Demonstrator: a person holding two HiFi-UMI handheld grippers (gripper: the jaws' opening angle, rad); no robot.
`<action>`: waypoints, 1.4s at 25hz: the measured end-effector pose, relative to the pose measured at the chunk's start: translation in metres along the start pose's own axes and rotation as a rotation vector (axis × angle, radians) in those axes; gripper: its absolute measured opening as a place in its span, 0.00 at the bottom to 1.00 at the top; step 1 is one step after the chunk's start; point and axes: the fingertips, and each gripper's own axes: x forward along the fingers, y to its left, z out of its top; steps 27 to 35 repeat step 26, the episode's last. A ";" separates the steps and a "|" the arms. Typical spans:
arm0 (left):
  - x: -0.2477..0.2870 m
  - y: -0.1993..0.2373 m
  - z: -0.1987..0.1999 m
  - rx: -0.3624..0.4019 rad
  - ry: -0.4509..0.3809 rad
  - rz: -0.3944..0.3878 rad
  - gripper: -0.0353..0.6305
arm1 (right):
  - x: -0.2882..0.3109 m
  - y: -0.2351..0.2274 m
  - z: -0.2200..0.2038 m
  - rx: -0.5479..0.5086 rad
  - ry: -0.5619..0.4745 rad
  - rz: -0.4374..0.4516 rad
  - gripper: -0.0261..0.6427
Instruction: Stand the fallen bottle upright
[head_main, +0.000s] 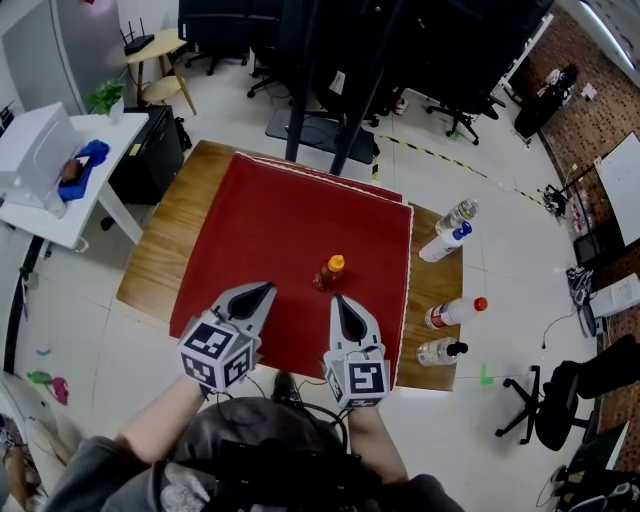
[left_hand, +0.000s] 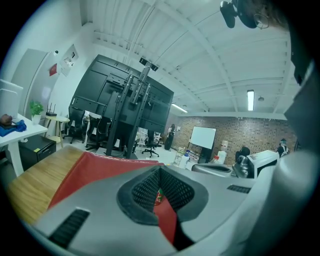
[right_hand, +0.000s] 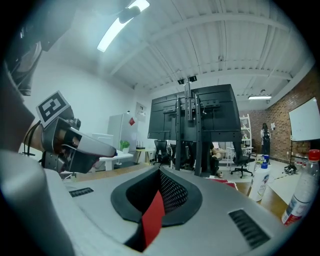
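On table (head_main: 163, 252), red cover (head_main: 290, 235), perhaps cloth

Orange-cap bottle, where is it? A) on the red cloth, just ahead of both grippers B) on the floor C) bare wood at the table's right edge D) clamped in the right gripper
A: the orange-cap bottle sits on the red cloth, just beyond the tips of the left gripper and right gripper, neither holding it.

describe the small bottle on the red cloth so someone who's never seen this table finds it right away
Find the wooden table covered mostly by a red cloth. Near the cloth's middle is a small bottle with an orange cap. It is the only one on the cloth; the other bottles sit on bare wood at the right.
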 end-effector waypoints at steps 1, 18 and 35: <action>-0.001 -0.001 -0.001 -0.001 0.001 0.000 0.09 | -0.001 0.001 -0.002 -0.004 0.008 -0.001 0.03; -0.019 -0.011 -0.014 -0.011 0.021 -0.012 0.09 | -0.026 0.009 -0.014 -0.001 0.051 -0.033 0.03; -0.021 -0.015 -0.018 -0.015 0.015 -0.017 0.09 | -0.032 0.008 -0.021 0.005 0.064 -0.039 0.03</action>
